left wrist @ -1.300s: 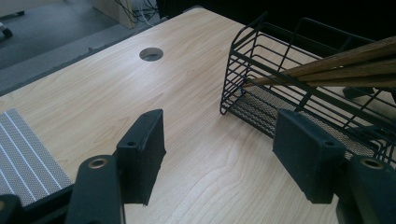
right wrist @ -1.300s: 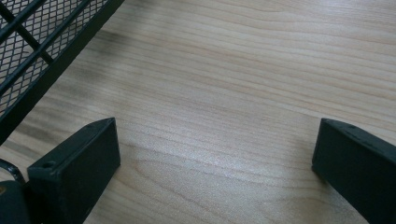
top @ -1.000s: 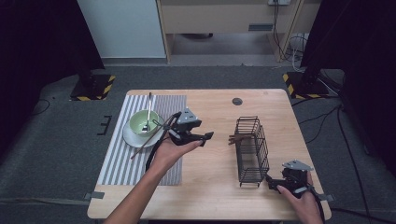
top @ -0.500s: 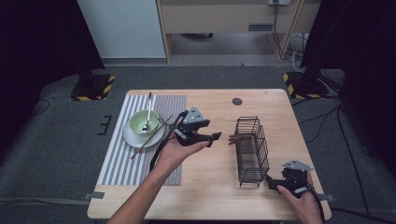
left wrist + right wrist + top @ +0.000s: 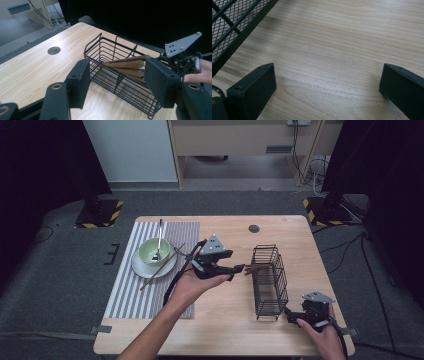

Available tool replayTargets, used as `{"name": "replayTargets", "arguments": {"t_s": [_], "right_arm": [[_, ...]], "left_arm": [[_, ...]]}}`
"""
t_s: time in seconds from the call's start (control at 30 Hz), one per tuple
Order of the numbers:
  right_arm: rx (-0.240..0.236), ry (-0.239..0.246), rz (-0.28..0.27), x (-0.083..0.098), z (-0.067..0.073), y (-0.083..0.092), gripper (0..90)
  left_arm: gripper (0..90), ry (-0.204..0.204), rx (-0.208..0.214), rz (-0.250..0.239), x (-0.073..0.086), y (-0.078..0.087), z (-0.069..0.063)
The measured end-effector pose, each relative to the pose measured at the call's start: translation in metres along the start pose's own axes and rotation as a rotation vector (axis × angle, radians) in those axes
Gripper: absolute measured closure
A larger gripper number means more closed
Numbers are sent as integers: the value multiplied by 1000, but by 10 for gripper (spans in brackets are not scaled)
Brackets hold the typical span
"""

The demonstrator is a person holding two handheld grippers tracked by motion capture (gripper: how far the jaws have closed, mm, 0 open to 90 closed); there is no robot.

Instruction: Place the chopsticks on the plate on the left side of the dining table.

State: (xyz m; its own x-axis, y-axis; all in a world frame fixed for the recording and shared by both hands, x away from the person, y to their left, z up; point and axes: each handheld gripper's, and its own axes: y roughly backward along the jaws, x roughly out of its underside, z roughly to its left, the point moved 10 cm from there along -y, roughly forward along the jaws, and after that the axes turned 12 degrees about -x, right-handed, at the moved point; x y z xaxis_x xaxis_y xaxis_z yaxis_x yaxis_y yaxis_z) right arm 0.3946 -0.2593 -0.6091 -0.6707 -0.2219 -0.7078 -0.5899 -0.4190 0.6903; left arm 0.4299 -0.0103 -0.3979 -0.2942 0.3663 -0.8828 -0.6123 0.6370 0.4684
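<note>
Left tool [image 5: 239, 268], mid-frame in the high view, spread and empty; the black wire basket [image 5: 270, 280] holding brown wooden pieces [image 5: 127, 67] sits just right. Right tool [image 5: 291, 316], lower right, spread too.

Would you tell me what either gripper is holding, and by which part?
Nothing: the left gripper and the right gripper both stand open and empty.

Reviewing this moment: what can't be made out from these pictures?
- Wooden pieces in the wire basket: left gripper view, the far ends hidden by a jaw; what they are is unclear.
- Bowl contents: high view, too small.
- Right gripper: high view, jaws too small; they stand open in the right gripper view.
</note>
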Motion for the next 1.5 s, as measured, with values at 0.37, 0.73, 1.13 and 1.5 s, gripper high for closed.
{"name": "replayTargets", "arguments": {"t_s": [0.37, 0.73, 1.13, 1.5], "right_arm": [[0, 0, 0, 0, 0, 0, 8], [-1, 0, 0, 0, 0, 0, 9], [-1, 0, 0, 0, 0, 0, 8], [-1, 0, 0, 0, 0, 0, 9]], "left_arm": [[396, -9, 17, 14, -3, -10, -10], [499, -1, -15, 8, -6, -15, -3], [576, -9, -44, 26, -5, -24, -1], [621, -12, -44, 51, -2, -35, -2]]}}
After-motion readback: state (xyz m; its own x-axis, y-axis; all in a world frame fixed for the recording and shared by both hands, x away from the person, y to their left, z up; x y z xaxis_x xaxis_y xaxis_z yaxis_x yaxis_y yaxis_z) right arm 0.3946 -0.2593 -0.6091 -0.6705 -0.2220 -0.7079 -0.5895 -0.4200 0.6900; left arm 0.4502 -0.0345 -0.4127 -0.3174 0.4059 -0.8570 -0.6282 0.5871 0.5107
